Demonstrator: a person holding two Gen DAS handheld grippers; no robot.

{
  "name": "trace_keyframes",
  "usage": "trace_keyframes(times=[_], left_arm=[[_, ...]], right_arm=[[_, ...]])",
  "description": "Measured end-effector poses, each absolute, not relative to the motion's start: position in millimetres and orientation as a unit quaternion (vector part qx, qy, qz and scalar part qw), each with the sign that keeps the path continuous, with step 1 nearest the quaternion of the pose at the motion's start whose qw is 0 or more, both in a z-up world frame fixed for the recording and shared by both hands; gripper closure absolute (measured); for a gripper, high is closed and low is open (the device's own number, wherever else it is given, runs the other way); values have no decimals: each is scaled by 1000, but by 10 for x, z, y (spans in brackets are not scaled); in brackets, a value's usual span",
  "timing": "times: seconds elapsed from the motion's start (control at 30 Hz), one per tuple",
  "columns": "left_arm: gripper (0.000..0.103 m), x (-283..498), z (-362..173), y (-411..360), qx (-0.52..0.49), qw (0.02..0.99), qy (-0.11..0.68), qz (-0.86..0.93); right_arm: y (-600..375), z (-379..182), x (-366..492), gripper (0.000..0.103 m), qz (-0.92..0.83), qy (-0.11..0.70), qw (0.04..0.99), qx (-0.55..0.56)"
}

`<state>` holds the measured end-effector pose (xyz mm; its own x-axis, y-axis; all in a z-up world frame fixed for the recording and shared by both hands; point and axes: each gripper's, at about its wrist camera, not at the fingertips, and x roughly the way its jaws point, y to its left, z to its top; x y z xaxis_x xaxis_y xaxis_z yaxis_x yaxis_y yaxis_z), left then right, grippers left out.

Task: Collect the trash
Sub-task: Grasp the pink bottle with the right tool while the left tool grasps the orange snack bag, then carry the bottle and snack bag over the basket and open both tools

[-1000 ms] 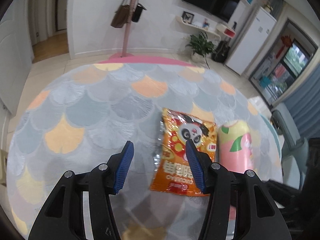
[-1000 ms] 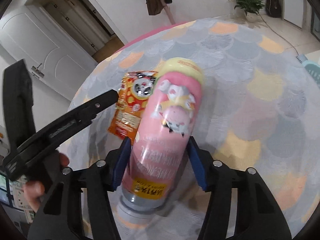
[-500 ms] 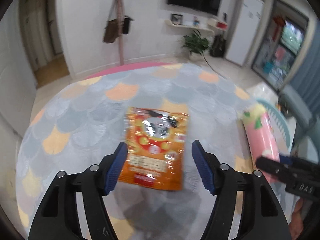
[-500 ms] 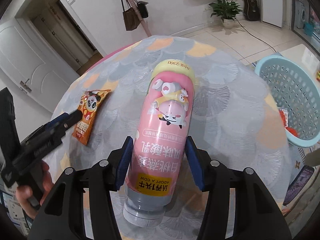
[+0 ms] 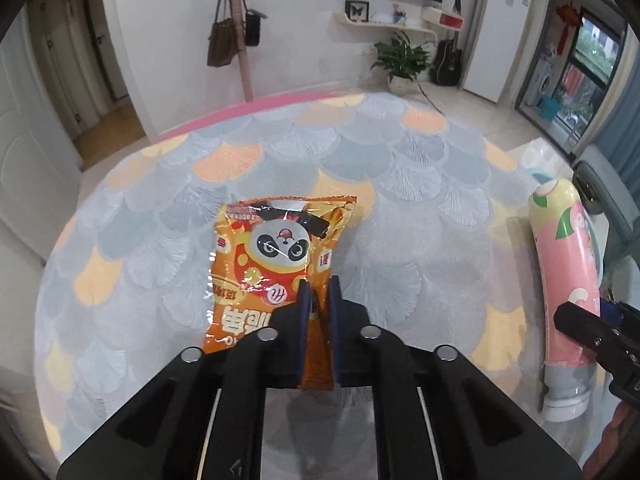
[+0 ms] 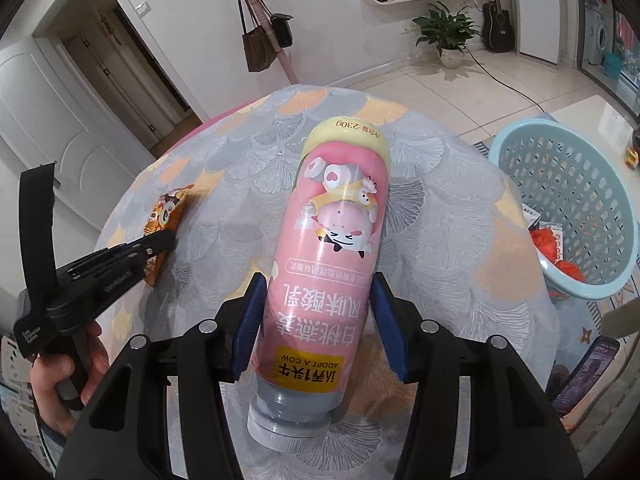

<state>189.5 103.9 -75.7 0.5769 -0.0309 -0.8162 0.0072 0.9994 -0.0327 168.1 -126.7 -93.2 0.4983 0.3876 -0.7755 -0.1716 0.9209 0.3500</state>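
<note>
An orange panda snack bag [image 5: 276,264] lies on the round table [image 5: 400,184]. My left gripper [image 5: 318,300] is shut on the bag's near edge; it also shows in the right wrist view [image 6: 158,246], pinching the bag [image 6: 166,210]. My right gripper [image 6: 318,312] is shut on a pink yogurt bottle [image 6: 336,224], cap end toward me, held above the table. The bottle also shows at the right of the left wrist view [image 5: 564,280].
A light blue perforated basket [image 6: 568,184] stands on the floor right of the table [image 6: 440,240], with red and white trash inside. A coat stand with bags [image 5: 232,32], a potted plant [image 5: 400,60] and a doorway are behind the table.
My left gripper has closed on the snack bag's near edge. My right gripper has lifted the bottle higher and drawn back, bringing more of the basket into view.
</note>
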Motion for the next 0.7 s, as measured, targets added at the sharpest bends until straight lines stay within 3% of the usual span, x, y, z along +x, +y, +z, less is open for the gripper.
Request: trace_keyframes(times=[0.33,0.7], left_arm=[[101,1596,-237,856,-22,920,387,-53],[101,1605,234,-95,12,934,331,-134]], right_arm=[[-1420,-650,1572,53,174,429,878,120],[-1990,-311,1535,53,136,376,906,136]])
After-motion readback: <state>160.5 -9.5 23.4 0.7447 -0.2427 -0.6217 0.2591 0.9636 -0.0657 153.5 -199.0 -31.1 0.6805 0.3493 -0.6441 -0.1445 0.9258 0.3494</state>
